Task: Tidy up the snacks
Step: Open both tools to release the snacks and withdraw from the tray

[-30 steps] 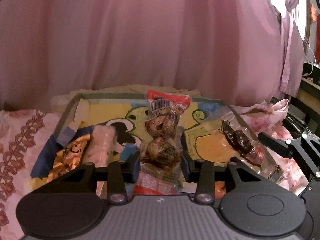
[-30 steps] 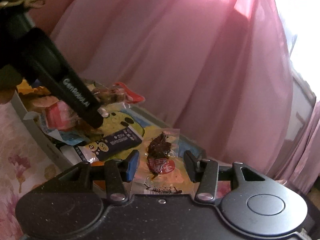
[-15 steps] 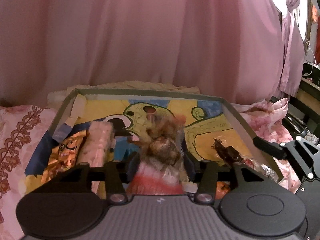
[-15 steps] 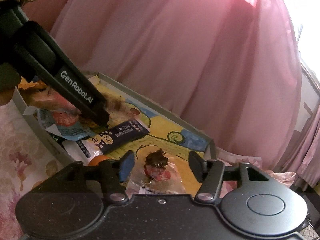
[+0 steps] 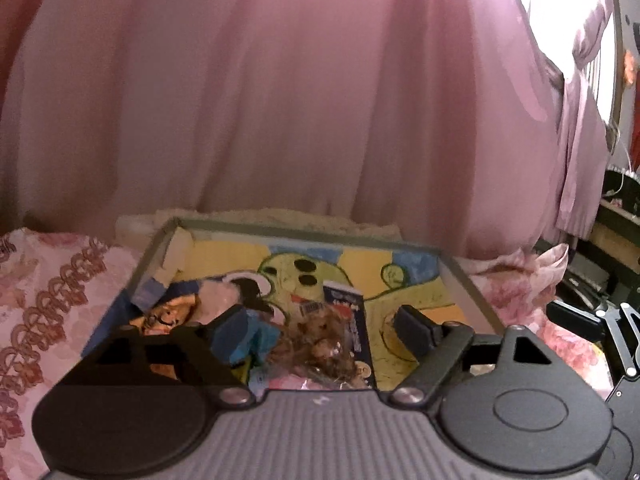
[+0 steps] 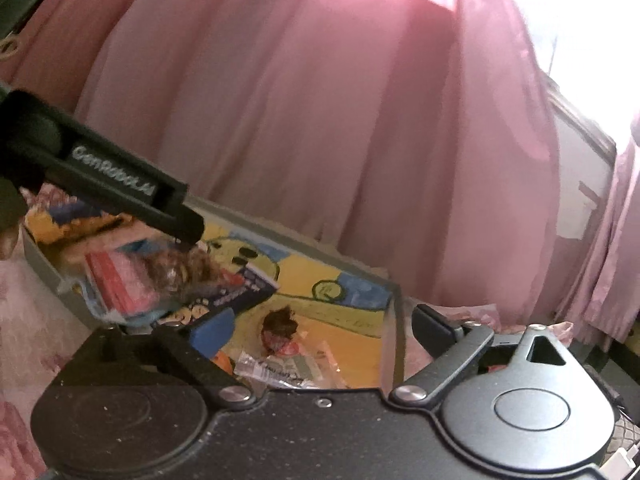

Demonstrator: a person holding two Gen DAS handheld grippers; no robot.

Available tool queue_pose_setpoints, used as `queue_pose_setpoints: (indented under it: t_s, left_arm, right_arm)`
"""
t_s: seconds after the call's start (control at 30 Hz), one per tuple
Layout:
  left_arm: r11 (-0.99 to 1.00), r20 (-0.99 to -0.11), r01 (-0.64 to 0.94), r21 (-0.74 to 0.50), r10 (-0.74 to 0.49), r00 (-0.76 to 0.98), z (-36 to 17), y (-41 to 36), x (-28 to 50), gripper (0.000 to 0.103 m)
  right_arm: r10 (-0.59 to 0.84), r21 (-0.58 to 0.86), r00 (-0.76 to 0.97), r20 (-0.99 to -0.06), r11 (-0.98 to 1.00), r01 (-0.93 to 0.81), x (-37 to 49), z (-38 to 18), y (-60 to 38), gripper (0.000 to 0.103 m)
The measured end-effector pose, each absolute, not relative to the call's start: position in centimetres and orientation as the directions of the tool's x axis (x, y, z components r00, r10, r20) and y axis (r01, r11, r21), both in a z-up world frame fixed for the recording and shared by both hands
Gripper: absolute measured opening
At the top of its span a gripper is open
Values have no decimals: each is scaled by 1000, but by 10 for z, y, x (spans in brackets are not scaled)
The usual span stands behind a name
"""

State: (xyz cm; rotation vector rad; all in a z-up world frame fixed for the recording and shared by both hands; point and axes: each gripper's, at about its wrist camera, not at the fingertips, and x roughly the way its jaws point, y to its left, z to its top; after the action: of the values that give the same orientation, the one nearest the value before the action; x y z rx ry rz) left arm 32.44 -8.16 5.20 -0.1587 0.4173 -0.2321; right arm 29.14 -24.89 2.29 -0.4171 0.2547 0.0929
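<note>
Now released: brown snack pack (image 5: 324, 344) no longer pinched, lying blurred in tray (image 5: 464, 280) over dark blue bar (image 5: 352, 320), between left gripper (image 5: 324, 326) fingers. Left jaws standing wide apart, holding nothing. Right gripper (image 6: 320, 326) also gaping wide, gripping nothing, hovering over clear dark-snack packet (image 6: 284, 332) on tray floor. Orange packet (image 5: 168, 312) and pale roll (image 5: 216, 296) lying at tray's left. Pink curtain (image 5: 320, 100) hanging behind.

In the tray (image 5: 472, 292), the meat packet (image 5: 320, 340) lies on the snack bar (image 5: 352, 320); the curtain (image 5: 300, 100) hangs behind.
</note>
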Motion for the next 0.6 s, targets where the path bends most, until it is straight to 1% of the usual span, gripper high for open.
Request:
queue_pose_setpoints:
  t_s: [0.07, 0.23, 0.4, 0.6]
  left_arm:
    - [964, -360, 179, -198, -242, 901, 55, -79, 318, 94]
    - [966, -313, 154, -206, -214, 925, 64, -73, 300, 102]
    - [970, -285, 146, -197, -199, 938, 76, -69, 282, 102]
    - [968, -259, 127, -218, -183, 948, 87, -63, 251, 102]
  right_arm:
    - [36, -381, 967, -253, 915, -134, 287, 28, -250, 98]
    - [41, -352, 973, -228, 928, -121, 275, 43, -252, 101]
    - [43, -325, 978, -206, 939, -109, 261, 58, -254, 102]
    - [44, -293, 981, -187, 951, -98, 234, 74, -254, 102]
